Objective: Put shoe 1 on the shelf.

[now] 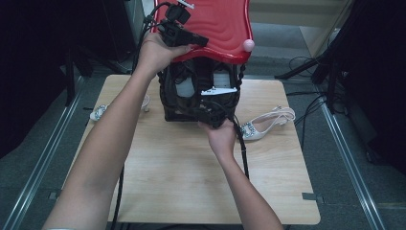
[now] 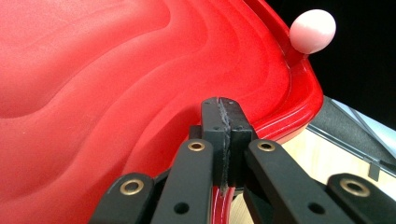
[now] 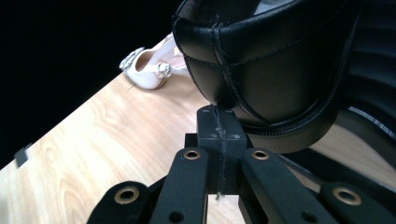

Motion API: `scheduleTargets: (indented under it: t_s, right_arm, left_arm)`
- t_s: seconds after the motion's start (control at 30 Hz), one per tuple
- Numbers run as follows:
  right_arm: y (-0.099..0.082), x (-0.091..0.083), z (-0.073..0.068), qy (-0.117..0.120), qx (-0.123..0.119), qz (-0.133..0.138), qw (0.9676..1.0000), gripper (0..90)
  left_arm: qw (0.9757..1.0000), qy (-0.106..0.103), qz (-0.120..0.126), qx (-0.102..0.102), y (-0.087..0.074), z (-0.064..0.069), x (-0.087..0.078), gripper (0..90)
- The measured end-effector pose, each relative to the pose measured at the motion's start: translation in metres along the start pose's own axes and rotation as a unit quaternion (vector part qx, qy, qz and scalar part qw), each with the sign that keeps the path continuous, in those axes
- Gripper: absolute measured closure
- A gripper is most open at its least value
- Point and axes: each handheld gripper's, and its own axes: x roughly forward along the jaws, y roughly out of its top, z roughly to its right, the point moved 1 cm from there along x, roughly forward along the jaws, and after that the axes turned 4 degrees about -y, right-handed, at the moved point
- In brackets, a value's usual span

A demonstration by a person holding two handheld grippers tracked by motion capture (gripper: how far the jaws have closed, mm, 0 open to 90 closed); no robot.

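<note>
A black bag (image 1: 178,103) stands at the table's far middle, and its red wavy lid (image 1: 225,26) is lifted up over it. My left gripper (image 1: 189,42) is shut on the near rim of the red lid (image 2: 116,93); the rim runs between its jaws. A pink ball knob (image 2: 312,30) sits at the lid's corner. My right gripper (image 1: 214,115) is low at the bag's front. Its jaws are shut, pinching a stitched black leather edge of the bag (image 3: 261,60) right at the tips. A white tag (image 1: 218,90) shows in the bag's mouth.
One white jewelled heel shoe (image 1: 265,125) lies on the wooden table (image 1: 191,182) right of the bag, and a second shoe (image 1: 99,112) lies at the left edge, partly behind my left forearm. Cables trail toward the near edge. Metal rails run along both sides of the table.
</note>
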Motion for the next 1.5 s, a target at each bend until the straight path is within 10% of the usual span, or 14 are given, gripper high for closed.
scheduleTargets:
  t_s: [0.83, 1.23, 1.5]
  right_arm:
    - [0.025, 0.048, -0.001, -0.003, 0.031, -0.015, 0.9994, 90.0]
    - [0.0, 0.014, -0.005, 0.041, 0.018, -0.006, 0.999, 87.0]
    - [-0.014, -0.006, -0.007, 0.046, 0.001, -0.007, 0.9989, 79.4]
  left_arm:
    - [1.0, 0.004, 0.002, 0.004, -0.001, 0.0, -0.001, 90.0]
    - [0.9998, -0.005, -0.003, -0.019, 0.002, 0.001, -0.002, 80.6]
    - [0.9998, -0.003, -0.019, 0.003, 0.012, 0.017, -0.016, 64.8]
